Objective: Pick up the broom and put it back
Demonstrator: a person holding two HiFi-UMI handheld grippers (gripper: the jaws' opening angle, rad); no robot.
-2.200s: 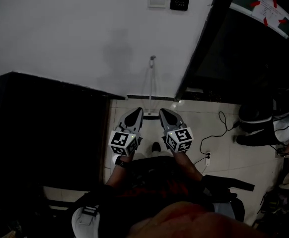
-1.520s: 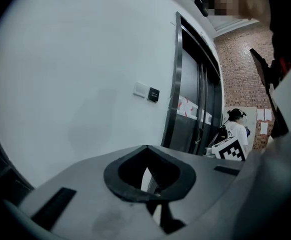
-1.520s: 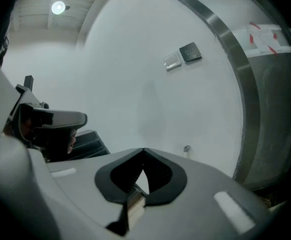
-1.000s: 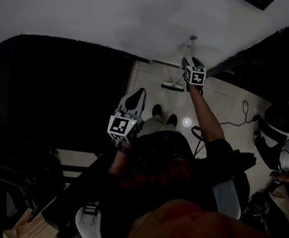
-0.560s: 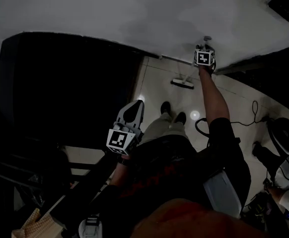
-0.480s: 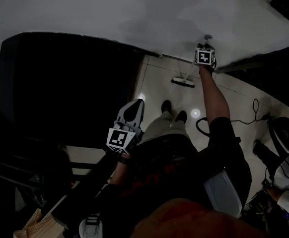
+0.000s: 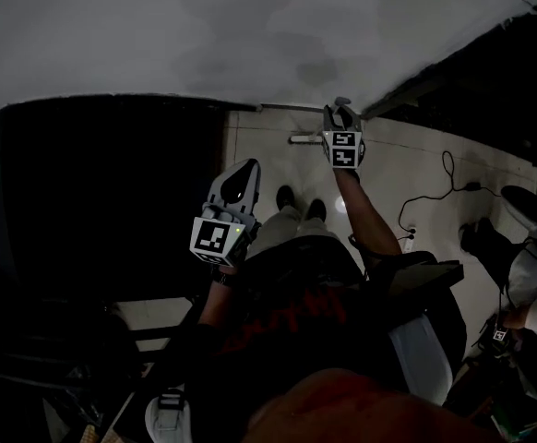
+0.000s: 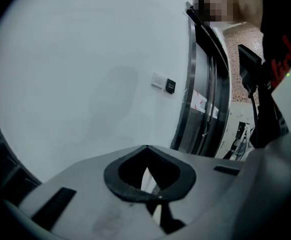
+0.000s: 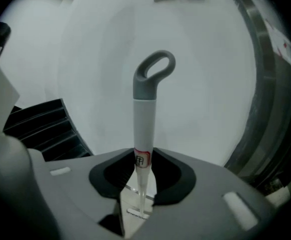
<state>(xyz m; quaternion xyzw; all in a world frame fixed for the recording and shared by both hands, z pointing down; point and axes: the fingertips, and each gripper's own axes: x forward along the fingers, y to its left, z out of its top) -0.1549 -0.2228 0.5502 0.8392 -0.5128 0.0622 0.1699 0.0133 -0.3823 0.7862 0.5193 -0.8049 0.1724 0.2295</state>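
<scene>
Broom (image 9: 144, 119) upright near far wall (image 7: 158, 35), handle gripped by right tongs (image 9: 140, 181), whose jaws have just been closing; left tongs (image 8: 148, 176) closed, empty. Risk: this high grip may let the head swing and slip.

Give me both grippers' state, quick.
Left gripper: closed, empty.
Right gripper: jaws have just been closing, now gripping the broom handle.

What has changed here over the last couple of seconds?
The right claw reached forward from beside the left one to the broom leaning at the wall, and its jaws have just been closing onto the handle, which now stands between them. The left claw stayed shut and empty; the broom head is still on the floor.
</scene>
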